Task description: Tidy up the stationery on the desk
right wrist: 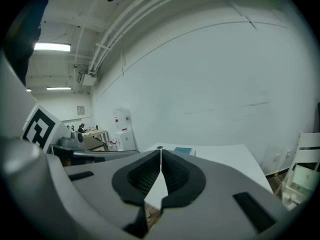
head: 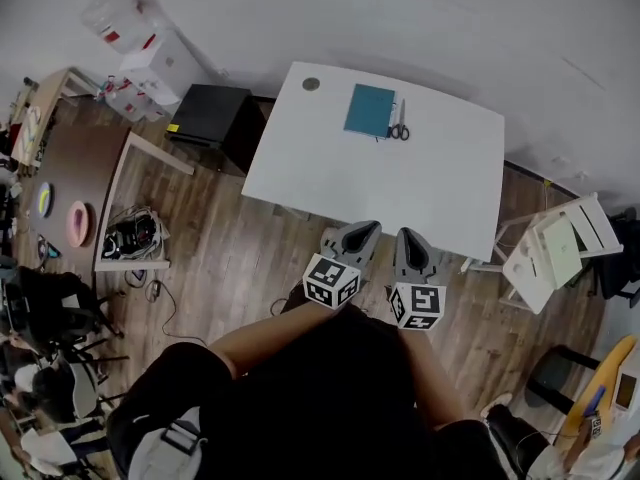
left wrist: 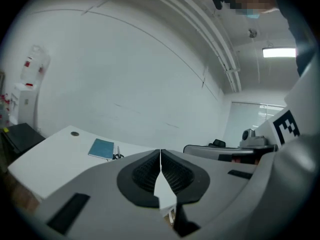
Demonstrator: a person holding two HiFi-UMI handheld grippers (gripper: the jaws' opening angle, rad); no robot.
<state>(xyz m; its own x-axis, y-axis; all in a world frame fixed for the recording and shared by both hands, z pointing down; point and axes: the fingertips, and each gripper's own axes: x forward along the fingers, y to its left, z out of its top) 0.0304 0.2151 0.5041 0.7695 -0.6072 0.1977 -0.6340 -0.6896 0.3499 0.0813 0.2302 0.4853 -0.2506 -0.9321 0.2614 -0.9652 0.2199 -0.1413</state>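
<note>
A teal notebook [head: 370, 109] lies near the far edge of the white desk [head: 400, 183], with black-handled scissors [head: 399, 128] just right of it. The notebook [left wrist: 102, 148] and scissors [left wrist: 118, 157] also show small in the left gripper view, and the notebook [right wrist: 183, 150] in the right gripper view. Both grippers hang side by side short of the desk's near edge, far from the stationery. My left gripper [head: 367, 230] is shut with nothing in it. My right gripper [head: 408, 236] is shut and empty too.
A round grommet [head: 311, 84] sits in the desk's far left corner. A black cabinet [head: 208, 114] stands left of the desk, a white folding chair [head: 556, 248] to its right. A brown table [head: 70, 183] with clutter and a water dispenser [head: 140, 43] lie further left.
</note>
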